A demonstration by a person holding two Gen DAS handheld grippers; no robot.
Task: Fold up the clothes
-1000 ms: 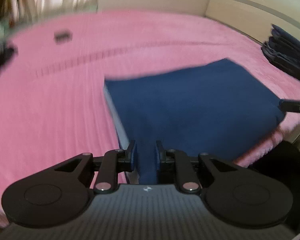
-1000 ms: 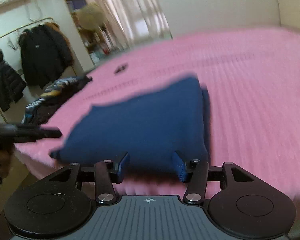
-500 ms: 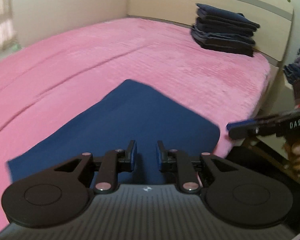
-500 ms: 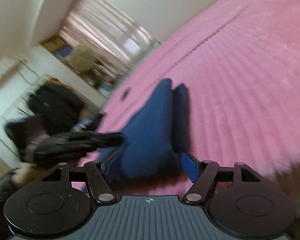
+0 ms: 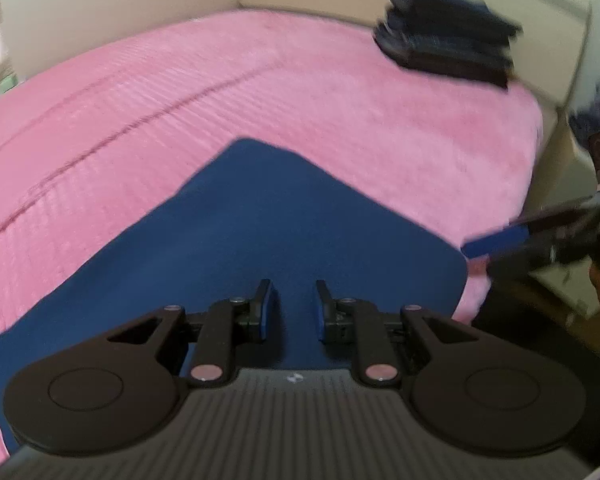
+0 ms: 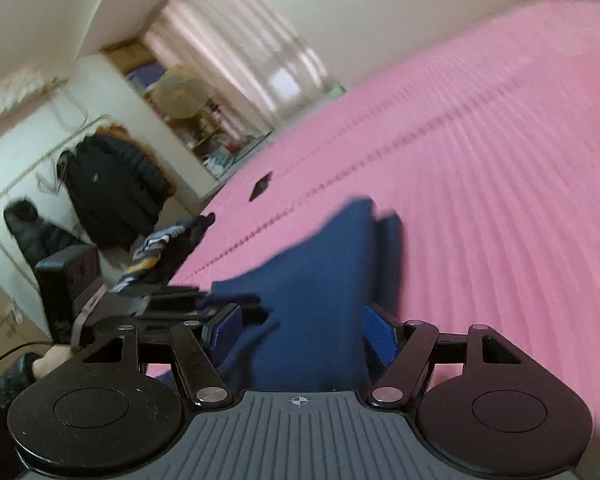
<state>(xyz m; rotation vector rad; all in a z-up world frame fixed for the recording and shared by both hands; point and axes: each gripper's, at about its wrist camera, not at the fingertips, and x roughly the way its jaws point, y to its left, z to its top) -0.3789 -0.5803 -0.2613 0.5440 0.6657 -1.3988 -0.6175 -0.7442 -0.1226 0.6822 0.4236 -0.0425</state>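
A folded navy blue garment (image 5: 260, 232) lies on the pink bed (image 5: 180, 100) near its front edge. My left gripper (image 5: 291, 308) hovers just over the garment's near part with a narrow gap between its blue pads, holding nothing. My right gripper (image 6: 300, 330) is open wide at the garment's (image 6: 320, 276) near end, its pads on either side of the cloth and not closed on it. It also shows in the left wrist view (image 5: 500, 240) at the garment's right corner. The left gripper shows in the right wrist view (image 6: 172, 300) at the left.
A stack of folded dark clothes (image 5: 448, 48) sits at the bed's far right by the headboard (image 5: 552, 12). A small dark object (image 6: 260, 188) lies on the bed. Dark jackets (image 6: 116, 192) hang on a rack and mixed clothes (image 6: 168, 248) lie beside the bed.
My left gripper let go of the garment's fold and swung right toward the headboard. My right gripper moved in to the garment's near end and tilted. The garment now lies flat.
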